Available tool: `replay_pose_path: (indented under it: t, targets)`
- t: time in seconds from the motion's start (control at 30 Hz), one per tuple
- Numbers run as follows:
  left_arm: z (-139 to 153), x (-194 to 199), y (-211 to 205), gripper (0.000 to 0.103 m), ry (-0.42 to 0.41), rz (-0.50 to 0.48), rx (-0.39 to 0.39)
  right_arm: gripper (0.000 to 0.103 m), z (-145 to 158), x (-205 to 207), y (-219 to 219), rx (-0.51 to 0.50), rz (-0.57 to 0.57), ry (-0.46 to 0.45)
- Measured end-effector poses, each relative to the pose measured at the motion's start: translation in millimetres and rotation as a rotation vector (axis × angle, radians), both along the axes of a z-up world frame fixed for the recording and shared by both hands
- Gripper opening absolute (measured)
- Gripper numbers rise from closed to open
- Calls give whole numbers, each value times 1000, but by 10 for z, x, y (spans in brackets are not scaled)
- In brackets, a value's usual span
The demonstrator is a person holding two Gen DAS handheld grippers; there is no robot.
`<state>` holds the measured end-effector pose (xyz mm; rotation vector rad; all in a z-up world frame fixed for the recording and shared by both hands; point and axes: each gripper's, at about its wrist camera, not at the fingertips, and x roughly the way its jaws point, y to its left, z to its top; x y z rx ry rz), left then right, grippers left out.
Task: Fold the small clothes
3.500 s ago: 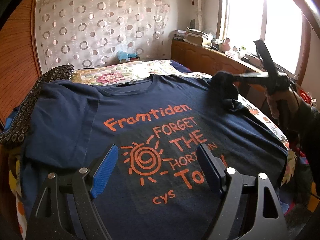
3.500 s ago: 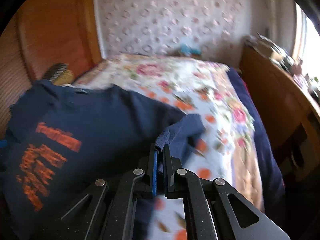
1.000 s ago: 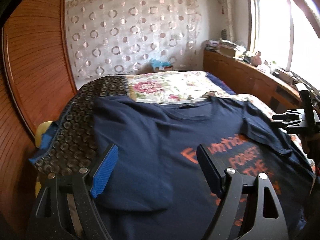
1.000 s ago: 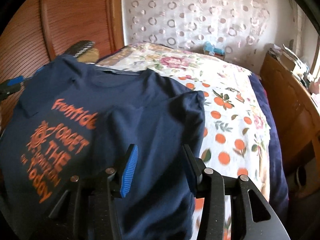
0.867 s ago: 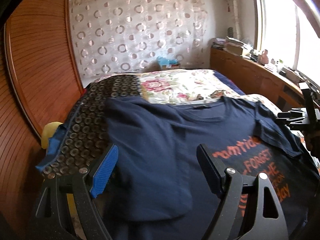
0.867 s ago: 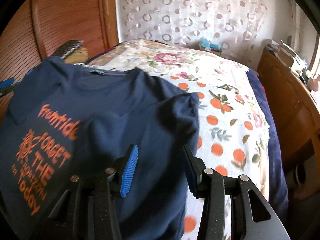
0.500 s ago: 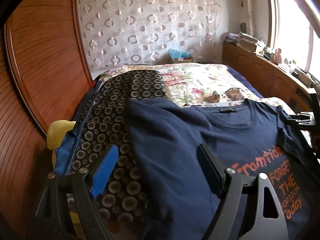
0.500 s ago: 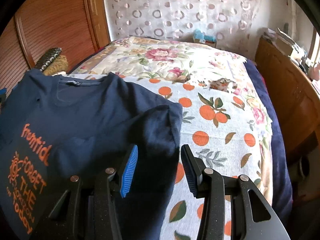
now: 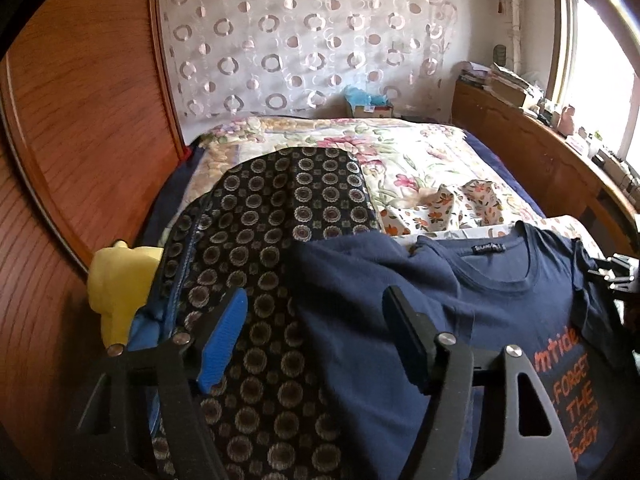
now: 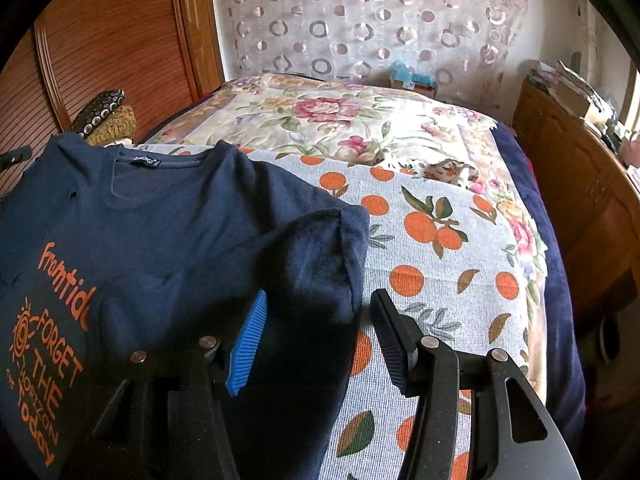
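Observation:
A navy T-shirt (image 9: pixel 500 304) with orange print lies face up on the bed; it also shows in the right wrist view (image 10: pixel 160 232). Its right sleeve (image 10: pixel 320 248) is folded in over the body. My left gripper (image 9: pixel 316 340) is open and empty, hovering over the shirt's left shoulder edge where it meets a dark patterned cloth (image 9: pixel 280 216). My right gripper (image 10: pixel 316 332) is open and empty, just above the folded sleeve's edge beside the orange-print sheet (image 10: pixel 432 264). The right gripper's tip shows at the right edge of the left wrist view (image 9: pixel 616 272).
A yellow item (image 9: pixel 120 280) lies beside the patterned cloth by the wooden wall panel (image 9: pixel 80 120). A floral bedspread (image 10: pixel 340 120) covers the far bed. A wooden cabinet (image 10: pixel 580 184) with clutter runs along the right. A blue box (image 9: pixel 368 106) sits by the curtain.
The right gripper let go of the folded sleeve and opened. Both grippers then swung outward, the left toward the shirt's left shoulder, the right toward the sleeve edge and sheet.

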<state>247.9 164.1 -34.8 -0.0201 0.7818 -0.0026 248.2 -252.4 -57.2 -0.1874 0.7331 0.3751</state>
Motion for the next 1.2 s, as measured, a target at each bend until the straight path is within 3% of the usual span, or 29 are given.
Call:
replay_pose_path:
  t: [0.2,0.5,0.53,0.63,0.7,0.9,1.2]
  targets:
    - [-76,160,-13,65,36,-25,-37,58,-3,-2,7,3,5,0]
    - [-156,318,-69,65,63,-18,-33,61,-19,10,25,3,10,-5]
    - [-147,300,-84,63,58,-30,-39,61,-21,11,24,3,10,-5]
    - [-116,270,-147,40,52,-69,-43,62,-24,12,28,3,10,-6]
    - [-94,238,-190,12,48,-90,-46,62,-23,9,29,4,10,-6]
    - [44,70,-410,4,-8,-133,-23,66,-30,18,21,3,1,-7]
    - [37,-271,-716,3,-31,-215,-95,69,-36,28,0,4,5,-7]
